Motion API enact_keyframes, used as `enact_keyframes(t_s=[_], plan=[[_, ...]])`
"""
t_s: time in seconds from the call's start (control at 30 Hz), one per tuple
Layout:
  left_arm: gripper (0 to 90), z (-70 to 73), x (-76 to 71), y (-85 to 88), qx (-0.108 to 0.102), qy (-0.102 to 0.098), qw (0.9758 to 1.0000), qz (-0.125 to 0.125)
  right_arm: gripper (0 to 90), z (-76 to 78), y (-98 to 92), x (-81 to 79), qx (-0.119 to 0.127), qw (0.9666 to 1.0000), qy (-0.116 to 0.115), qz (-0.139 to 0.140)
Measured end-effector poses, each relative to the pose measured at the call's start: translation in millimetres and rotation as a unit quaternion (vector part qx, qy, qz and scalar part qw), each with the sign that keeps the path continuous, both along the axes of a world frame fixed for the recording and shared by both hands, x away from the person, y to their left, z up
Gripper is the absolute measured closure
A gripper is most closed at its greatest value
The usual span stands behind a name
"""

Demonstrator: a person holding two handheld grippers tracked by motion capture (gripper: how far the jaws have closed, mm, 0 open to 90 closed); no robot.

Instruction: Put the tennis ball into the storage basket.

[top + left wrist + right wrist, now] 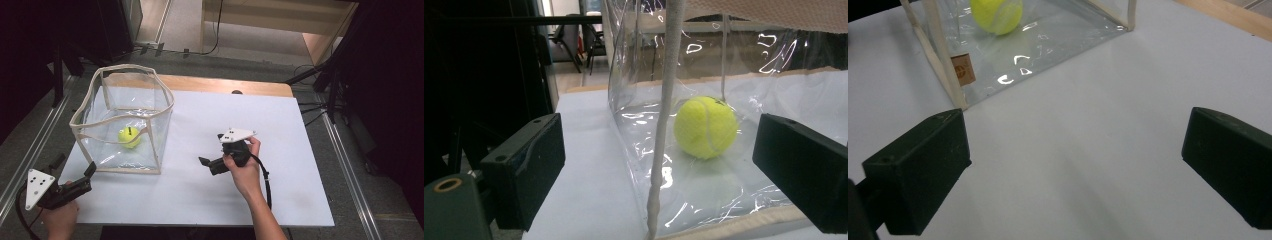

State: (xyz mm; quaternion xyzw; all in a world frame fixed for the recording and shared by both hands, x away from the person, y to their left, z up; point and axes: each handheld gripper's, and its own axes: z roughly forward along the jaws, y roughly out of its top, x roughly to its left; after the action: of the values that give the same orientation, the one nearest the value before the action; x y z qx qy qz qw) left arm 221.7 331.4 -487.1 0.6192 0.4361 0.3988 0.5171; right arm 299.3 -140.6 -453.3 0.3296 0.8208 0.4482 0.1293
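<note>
Left hand-held gripper (91, 170), black with a grey three-cornered plate: at the near left corner of the white-topped desk (280, 150), gripped by the left hand (60, 217), pointing toward the near left corner of the bag. Jaws spread wide, released, holding nothing; in the left gripper view, standing either side of the bag's near corner seam, not touching it.

Clear plastic box-shaped bag with beige fabric edging (155, 107): upright and open-topped on the left half of the desk, rim wavy and sagging along the near side. Small brown label on one wall, seen in the right gripper view (961, 69).

Yellow-green tennis ball (129, 137): inside the bag, resting on its floor, roughly central, slightly toward the near wall. In the left gripper view (705, 127), seen through the clear wall, just right of the corner seam. In the right gripper view (996, 15), at the top edge, behind the plastic.

Right hand-held gripper (211, 149), same build: near the desk's middle, right of the bag and apart from it, held by the right hand (242, 167), pointing left toward the bag. Jaws wide apart, released, bare white desk surface between them. Cable trailing back along the forearm.
</note>
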Motion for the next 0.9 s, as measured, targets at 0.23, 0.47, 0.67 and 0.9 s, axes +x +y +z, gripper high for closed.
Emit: enact_keyframes(t_s=[0.23,0.47,0.67,0.9], plan=[[6.9,0.1,0.0,0.3,0.004,0.000,1.0000,0.000,0.0,-7.0,-16.1,-8.1,0.002,0.9998,-0.002,-0.018],[6.9,0.1,0.1,0.0,0.004,0.001,1.0000,-0.001,0.0,-12.6,-31.0,-17.5,0.004,0.9995,0.000,-0.032],[6.9,0.1,-0.1,-0.8,0.005,0.001,1.0000,0.000,0.0,-18.2,-45.9,-25.7,0.008,0.9989,0.002,-0.047],[6.9,0.1,0.0,-1.3,0.008,0.002,1.0000,0.002,0.0,-21.7,-62.4,-35.6,0.012,0.9979,-0.001,-0.064]])
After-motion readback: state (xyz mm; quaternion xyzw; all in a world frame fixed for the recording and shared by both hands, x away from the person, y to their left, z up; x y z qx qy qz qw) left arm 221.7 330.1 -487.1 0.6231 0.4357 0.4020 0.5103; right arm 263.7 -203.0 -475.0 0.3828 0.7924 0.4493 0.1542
